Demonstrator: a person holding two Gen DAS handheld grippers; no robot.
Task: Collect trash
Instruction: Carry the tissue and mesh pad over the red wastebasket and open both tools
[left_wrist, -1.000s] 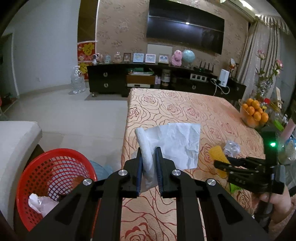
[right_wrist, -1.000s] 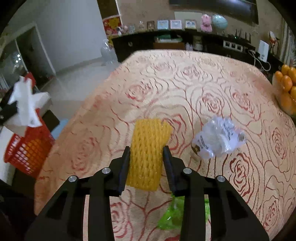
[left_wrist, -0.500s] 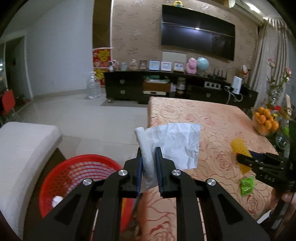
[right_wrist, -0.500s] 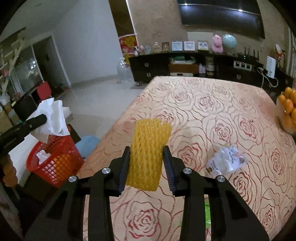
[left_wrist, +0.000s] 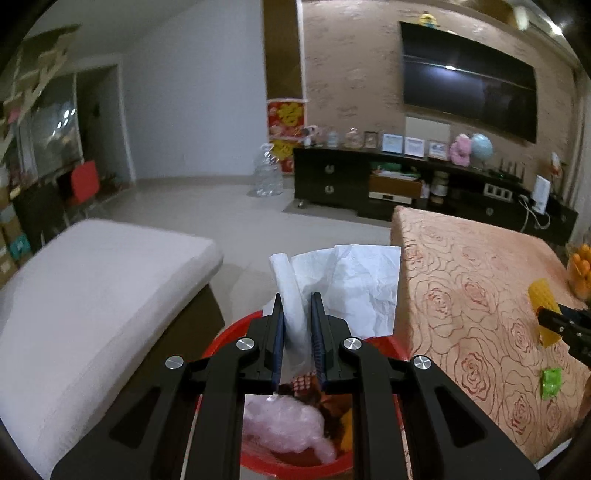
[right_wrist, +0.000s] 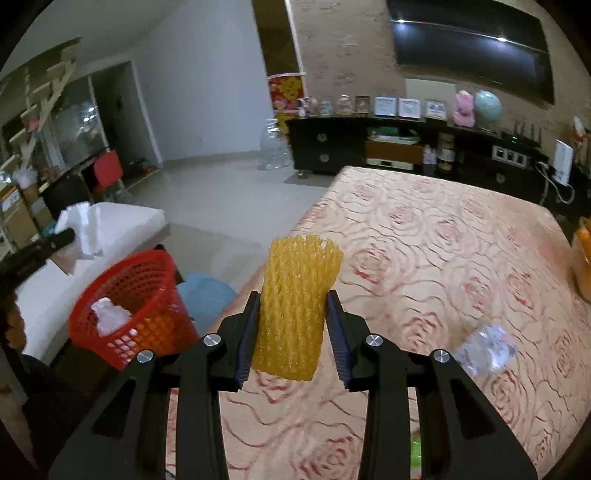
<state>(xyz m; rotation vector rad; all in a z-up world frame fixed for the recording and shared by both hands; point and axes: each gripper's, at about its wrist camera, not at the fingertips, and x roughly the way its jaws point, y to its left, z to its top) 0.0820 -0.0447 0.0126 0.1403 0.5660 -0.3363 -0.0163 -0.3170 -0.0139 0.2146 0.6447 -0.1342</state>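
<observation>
The left gripper (left_wrist: 297, 314) is clenched on a white tissue (left_wrist: 347, 280), which stands up from between its pads and fans out to the right in a creased sheet. Seen along the left fingers, the tissue hangs above a red basket (left_wrist: 373, 341) on the floor, whose rim curves just beyond the fingertips; inside lie a pale pink crumpled bag (left_wrist: 284, 424) and some darker and orange scraps. The basket sits between a white cushion (left_wrist: 92, 295) on the left and the table (left_wrist: 472, 280) with its rose-patterned cloth on the right. The right gripper (right_wrist: 291, 325) grasps a yellow foam net (right_wrist: 295, 310), a mesh sleeve held upright between its pads, above the near left part of the table. In the right view the basket (right_wrist: 136, 273) stands off the table's left edge, with the left gripper (right_wrist: 59, 236) and its tissue (right_wrist: 83, 225) above and behind it. Still on the cloth are a crumpled clear wrapper (right_wrist: 485, 349) to the right of the right gripper and a green wrapper (left_wrist: 550, 382) nearer the person; in the right view only a sliver of the green one (right_wrist: 415, 452) shows beside a finger. Oranges (left_wrist: 581, 269) sit at the table's far right edge. A dark TV cabinet (right_wrist: 406, 147) lines the back wall.
</observation>
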